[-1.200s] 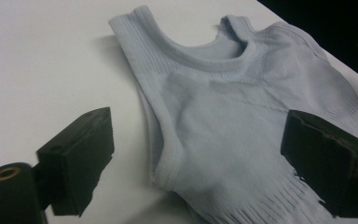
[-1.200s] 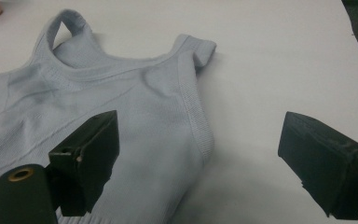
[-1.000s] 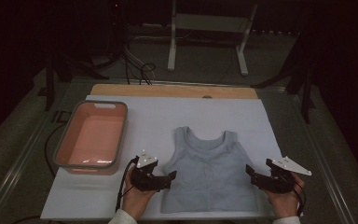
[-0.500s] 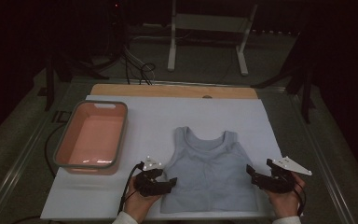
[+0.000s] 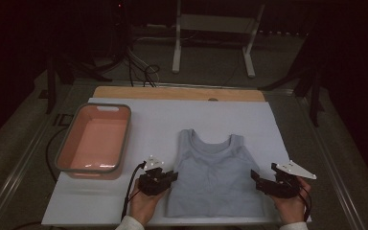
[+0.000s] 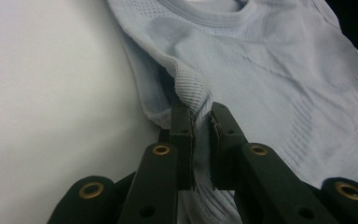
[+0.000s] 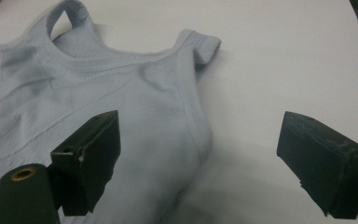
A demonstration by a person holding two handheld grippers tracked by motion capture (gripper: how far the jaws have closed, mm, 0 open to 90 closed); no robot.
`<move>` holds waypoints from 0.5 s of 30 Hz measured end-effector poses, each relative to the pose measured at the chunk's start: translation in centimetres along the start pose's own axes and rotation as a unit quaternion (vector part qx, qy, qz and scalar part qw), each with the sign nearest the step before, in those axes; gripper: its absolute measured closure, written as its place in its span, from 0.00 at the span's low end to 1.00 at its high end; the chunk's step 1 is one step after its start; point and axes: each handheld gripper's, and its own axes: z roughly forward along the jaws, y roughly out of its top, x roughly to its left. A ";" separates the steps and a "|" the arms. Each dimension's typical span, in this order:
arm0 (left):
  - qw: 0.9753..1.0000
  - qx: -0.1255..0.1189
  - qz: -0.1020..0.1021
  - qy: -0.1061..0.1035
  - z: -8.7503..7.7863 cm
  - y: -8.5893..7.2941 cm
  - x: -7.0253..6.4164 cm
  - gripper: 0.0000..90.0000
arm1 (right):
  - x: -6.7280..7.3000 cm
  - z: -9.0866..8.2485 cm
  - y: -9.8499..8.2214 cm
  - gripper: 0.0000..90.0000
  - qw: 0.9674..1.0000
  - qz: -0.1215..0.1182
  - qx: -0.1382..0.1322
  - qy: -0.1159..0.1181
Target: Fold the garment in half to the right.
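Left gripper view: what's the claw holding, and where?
The left claw, whose jaws have just been closing, pinches the pale blue tank top by a bunched fold at its side edge. The right claw is open, holding nothing.

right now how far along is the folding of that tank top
Early. Done: the left gripper has just been closing and now pinches the light blue tank top at its side edge. In hand: the right gripper stands open over the opposite edge, nothing clamped. Left: the top lies flat and unfolded on the white sheet; the pink basin holds nothing.
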 end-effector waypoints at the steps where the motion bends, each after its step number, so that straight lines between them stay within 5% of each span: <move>1: 1.000 -0.001 -0.002 0.001 -0.1 0.0 0.2 0.92 | 0.0 0.0 0.0 0.15 1.000 0.000 0.001 -0.001; 15: 1.000 -0.002 -0.005 0.003 -1.4 0.2 1.2 0.93 | 0.5 0.2 0.2 0.29 1.000 -0.004 0.016 0.012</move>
